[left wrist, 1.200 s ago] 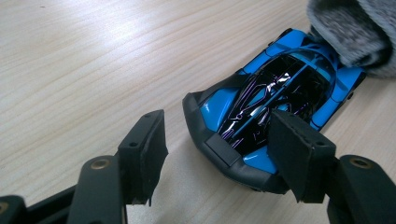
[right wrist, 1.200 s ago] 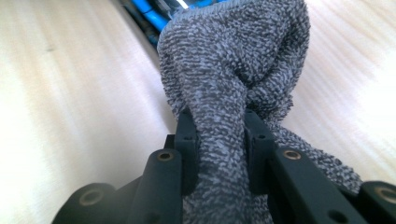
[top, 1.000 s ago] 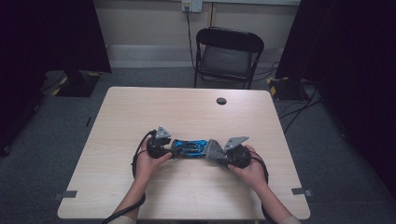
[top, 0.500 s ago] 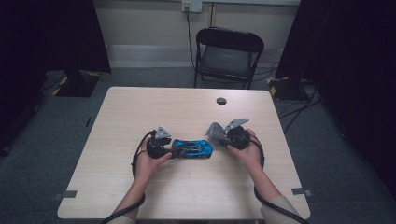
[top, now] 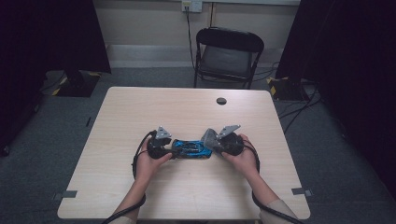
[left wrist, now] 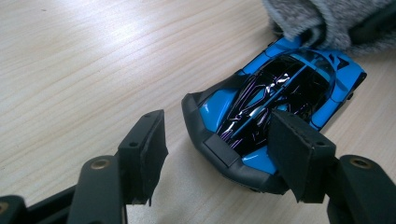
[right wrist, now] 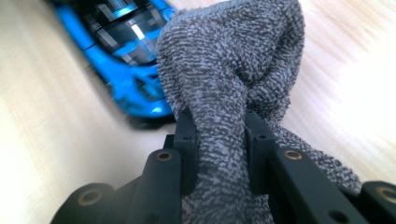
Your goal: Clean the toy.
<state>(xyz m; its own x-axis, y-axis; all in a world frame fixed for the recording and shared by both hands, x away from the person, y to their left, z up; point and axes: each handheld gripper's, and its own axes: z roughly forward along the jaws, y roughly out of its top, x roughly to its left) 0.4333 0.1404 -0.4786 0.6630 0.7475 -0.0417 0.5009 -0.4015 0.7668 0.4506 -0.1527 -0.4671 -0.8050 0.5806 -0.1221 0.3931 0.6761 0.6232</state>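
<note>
the blue and black toy sports car sits mid-table on the pale wooden table. the left gripper straddles its end, jaws parted, one pad touching. the right gripper clenches a grey terry cloth against the car's other end.

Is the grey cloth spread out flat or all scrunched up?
Scrunched up. The grey cloth is bunched into a thick fold, pinched between the right gripper's jaws, beside the blue toy car.
</note>
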